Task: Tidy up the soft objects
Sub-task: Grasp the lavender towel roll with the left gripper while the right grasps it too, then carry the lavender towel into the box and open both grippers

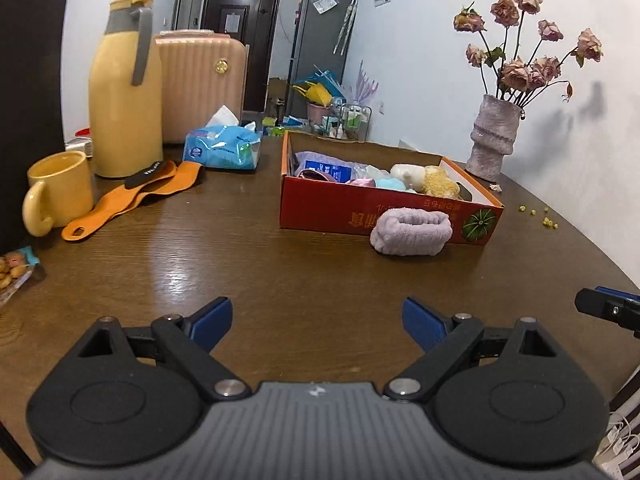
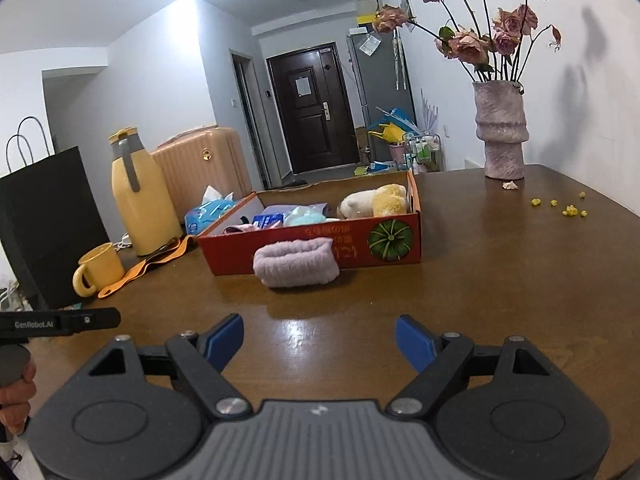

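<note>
black tool (image 1: 317,322) bodies, blue pads, silver screws (white "genrobot.ai" lettering).

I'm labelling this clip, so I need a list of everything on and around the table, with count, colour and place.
Round wooden table: one, dark brown, under everything.
Shallow cardboard box: one, red, mid-table, holding soft items.
Fluffy towelling band: one, lilac, on the table against the box's near wall.
Plush toy: one, cream and yellow, in the box's right end.
Thermos jug: one, yellow, far left.
Ceramic mug: one, yellow, beside the jug.
Tissue pack: one, blue, behind the box's left end.
Textured vase: one, pinkish, holding dried roses, far right.
Ribbed suitcase: one, peach, behind the table.
Left claw: open, empty.
Right claw: open, empty.
</note>
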